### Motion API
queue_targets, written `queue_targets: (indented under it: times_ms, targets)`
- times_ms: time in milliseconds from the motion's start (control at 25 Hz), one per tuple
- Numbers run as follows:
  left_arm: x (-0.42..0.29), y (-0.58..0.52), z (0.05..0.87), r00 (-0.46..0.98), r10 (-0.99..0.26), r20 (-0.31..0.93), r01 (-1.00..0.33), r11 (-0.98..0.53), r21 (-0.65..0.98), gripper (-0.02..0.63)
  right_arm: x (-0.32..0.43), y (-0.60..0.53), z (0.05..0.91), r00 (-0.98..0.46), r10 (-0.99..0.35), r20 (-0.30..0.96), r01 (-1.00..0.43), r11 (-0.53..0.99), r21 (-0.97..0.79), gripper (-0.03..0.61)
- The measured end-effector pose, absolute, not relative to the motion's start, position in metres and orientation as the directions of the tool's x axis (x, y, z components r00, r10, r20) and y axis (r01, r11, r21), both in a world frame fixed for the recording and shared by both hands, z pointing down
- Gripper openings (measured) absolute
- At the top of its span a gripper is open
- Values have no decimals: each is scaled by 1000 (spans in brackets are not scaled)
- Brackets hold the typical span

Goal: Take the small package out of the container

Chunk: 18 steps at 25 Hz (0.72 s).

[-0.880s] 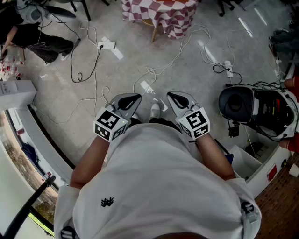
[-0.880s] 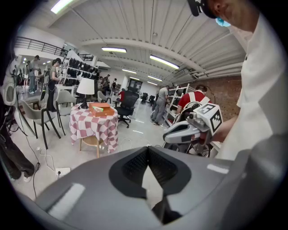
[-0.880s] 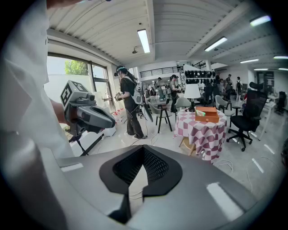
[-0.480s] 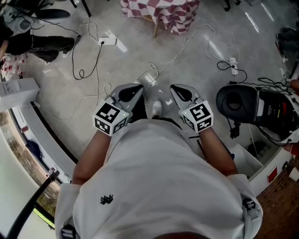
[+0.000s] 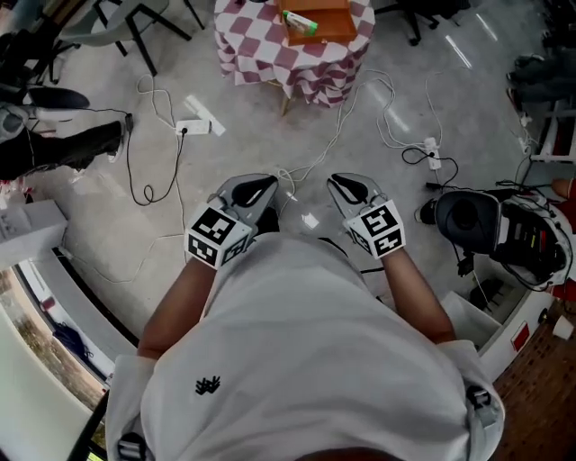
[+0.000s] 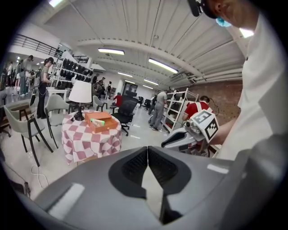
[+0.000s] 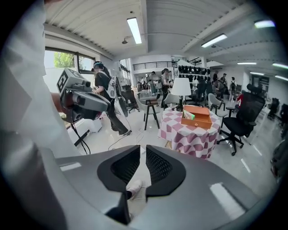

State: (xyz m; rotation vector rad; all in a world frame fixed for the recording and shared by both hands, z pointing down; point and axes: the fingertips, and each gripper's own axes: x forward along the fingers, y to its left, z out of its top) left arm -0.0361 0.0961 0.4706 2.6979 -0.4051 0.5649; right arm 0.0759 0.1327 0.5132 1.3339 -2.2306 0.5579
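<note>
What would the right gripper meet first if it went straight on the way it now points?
Nothing near: the right gripper has only floor ahead. Farther on it would probably reach the checked table holding the orange container, though depth is unclear.

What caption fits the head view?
Left tool and right tool held empty, facing a checkered table bearing an orange container with a green package.

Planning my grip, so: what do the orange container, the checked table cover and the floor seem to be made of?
Orange container: probably cardboard or thin wood, matte; flat plain walls, no shine.
Table cover: cloth, matte; it hangs in soft folds.
Floor: perhaps polished concrete, glossy; pale grey, with light streaks reflected.
</note>
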Motion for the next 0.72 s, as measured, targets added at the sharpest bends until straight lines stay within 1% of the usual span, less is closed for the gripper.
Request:
queue_targets:
  times_ms: [160,320,520,720]
  targets:
    - [-36,38,469,893,-176,414,-307,-912,273,58,90,68,513,-374,-693,616,-903,424,-70,41]
    - [-46,-4,464,895,-181,407,-314,-904,289,58,99,14,507,-349,-705,618,-910,413,-44,48]
    - [-59,-36,466,880,-237,411,-380,-872,310,58,113,-53,510,-353,-701,620,-898,439,-16,55]
    - [-56,-75,469,849,-314,425,-459,-836,299,60,143,-129,519,-366,-692,622,-878,478,15,61]
